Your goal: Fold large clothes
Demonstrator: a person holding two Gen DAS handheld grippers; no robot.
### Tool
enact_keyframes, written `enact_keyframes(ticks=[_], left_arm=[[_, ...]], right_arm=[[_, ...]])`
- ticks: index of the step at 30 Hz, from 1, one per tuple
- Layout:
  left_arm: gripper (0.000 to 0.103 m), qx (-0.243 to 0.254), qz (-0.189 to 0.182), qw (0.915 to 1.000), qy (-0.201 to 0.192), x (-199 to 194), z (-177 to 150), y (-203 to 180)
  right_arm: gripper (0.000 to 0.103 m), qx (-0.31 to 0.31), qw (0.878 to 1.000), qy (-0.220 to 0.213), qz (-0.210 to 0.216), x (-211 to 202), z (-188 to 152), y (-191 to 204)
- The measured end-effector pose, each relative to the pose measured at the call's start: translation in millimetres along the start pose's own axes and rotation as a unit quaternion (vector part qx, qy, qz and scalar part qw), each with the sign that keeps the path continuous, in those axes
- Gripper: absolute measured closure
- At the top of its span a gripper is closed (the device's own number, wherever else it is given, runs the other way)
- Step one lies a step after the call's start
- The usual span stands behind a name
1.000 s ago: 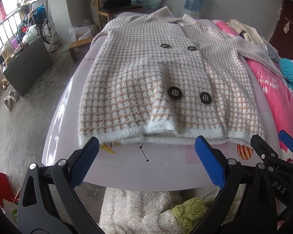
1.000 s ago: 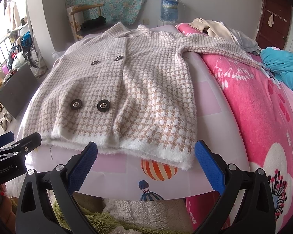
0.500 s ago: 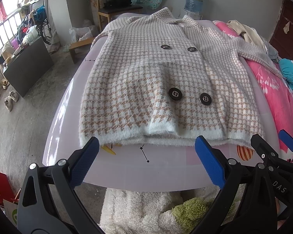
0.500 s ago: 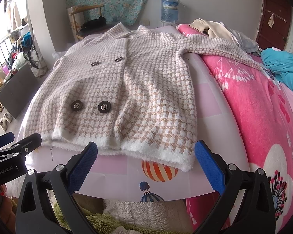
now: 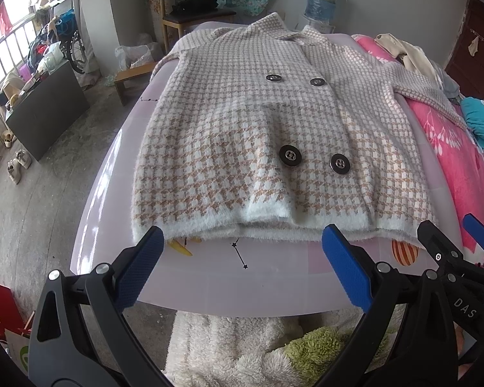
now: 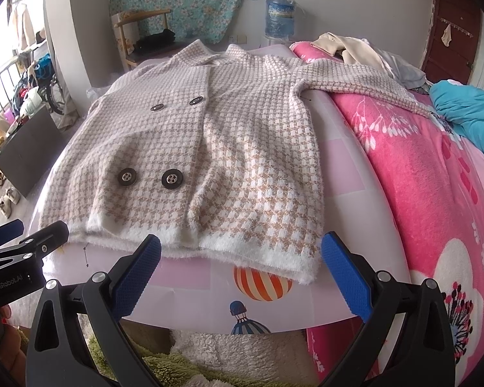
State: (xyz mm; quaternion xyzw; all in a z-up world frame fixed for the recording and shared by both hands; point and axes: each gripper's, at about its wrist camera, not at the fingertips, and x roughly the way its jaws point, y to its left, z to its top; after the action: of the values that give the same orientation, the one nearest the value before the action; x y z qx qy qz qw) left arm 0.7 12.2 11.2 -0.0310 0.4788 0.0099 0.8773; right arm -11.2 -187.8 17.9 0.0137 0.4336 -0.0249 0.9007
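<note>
I see the beige-and-white houndstooth knit coat (image 5: 274,135) lying flat, front up, on the pale lilac printed sheet (image 5: 274,283); its far sleeve runs onto the pink blanket (image 6: 419,167), cuff unclear. My left gripper (image 5: 242,267) and right gripper (image 6: 242,271) hover spread wide, empty, just short of the white hem, bare sheet between.

Two wrist views, side by side at the bed's foot.
Both faced forward, close above the coat (image 5: 267,135) hem; each caught the other's gripper.

Houndstooth coat (image 6: 209,148) flat on bed (image 6: 355,193), right gripper (image 6: 240,271) jaws wide apart near hem.
</note>
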Motion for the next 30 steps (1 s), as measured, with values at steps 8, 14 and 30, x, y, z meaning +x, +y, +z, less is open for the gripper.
enact_keyframes(ticks=[8,14,30], left_arm=[[0.008,0.001,0.001,1.0000,-0.004,-2.1,-0.1,1.6],[0.008,0.008,0.006,0.9999,-0.005,1.7,-0.6,-0.7],[0.008,-0.001,0.015,0.9999,0.000,35.1,17.5,25.0]], right_arm=[[0.006,0.003,1.000,0.003,-0.004,5.3,-1.8,-2.2],[0.006,0.007,1.000,0.002,-0.012,9.2,-0.7,-5.8],[0.006,0.029,1.000,0.011,-0.002,33.5,8.9,-38.8]])
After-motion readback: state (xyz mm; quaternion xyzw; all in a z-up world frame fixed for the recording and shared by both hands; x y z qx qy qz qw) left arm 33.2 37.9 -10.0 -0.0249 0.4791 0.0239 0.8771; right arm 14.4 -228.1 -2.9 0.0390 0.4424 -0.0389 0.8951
